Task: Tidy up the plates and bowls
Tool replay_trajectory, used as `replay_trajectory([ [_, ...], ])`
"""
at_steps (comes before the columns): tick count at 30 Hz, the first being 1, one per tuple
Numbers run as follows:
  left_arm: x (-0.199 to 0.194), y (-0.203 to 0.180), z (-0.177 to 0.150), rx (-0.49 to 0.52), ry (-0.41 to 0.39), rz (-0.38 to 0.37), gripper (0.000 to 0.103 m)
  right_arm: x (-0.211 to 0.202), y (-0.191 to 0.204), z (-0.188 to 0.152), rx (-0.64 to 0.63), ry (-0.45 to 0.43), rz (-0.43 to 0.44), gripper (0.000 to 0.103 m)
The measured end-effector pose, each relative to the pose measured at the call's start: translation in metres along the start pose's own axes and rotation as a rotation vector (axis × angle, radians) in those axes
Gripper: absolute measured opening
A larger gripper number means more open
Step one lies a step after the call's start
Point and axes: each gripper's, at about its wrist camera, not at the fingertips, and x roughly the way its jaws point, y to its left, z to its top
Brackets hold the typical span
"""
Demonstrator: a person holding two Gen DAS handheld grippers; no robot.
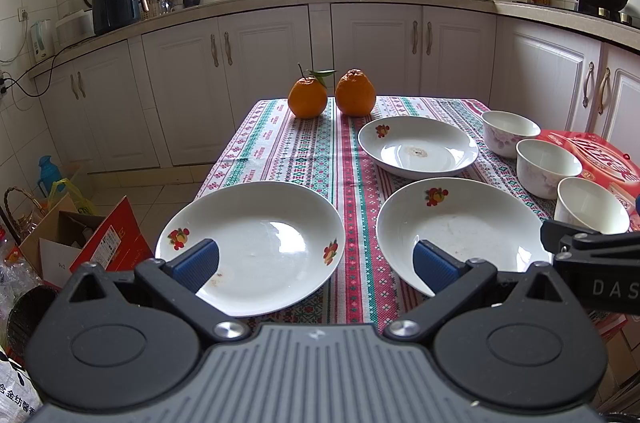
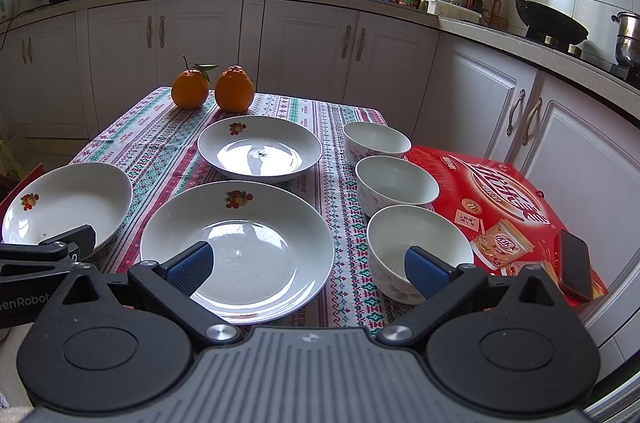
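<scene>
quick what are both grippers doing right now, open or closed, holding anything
Left gripper: open, holding nothing, above the white fruit-print plates.
Right gripper: open, holding nothing, near the nearest white ceramic bowl.

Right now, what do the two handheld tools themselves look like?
Both match: the left tool and right tool have black angular arms with silver pivot screws, ribbed blue finger pads and a grey ribbed body. White lettering marks their sides. No hands or sleeves show.

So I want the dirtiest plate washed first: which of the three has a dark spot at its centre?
The far plate, nearest the oranges; the two nearer plates lack that dark central spot.
</scene>
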Motion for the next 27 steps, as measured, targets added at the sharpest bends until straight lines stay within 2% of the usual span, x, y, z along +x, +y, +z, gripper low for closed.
replay_trajectory([
  [27,-0.0003,-0.0004,0.0004,0.000,0.001,0.000,0.102,-0.0009,-0.0008,0.0005,-0.001,-0.002,-0.003,0.103],
])
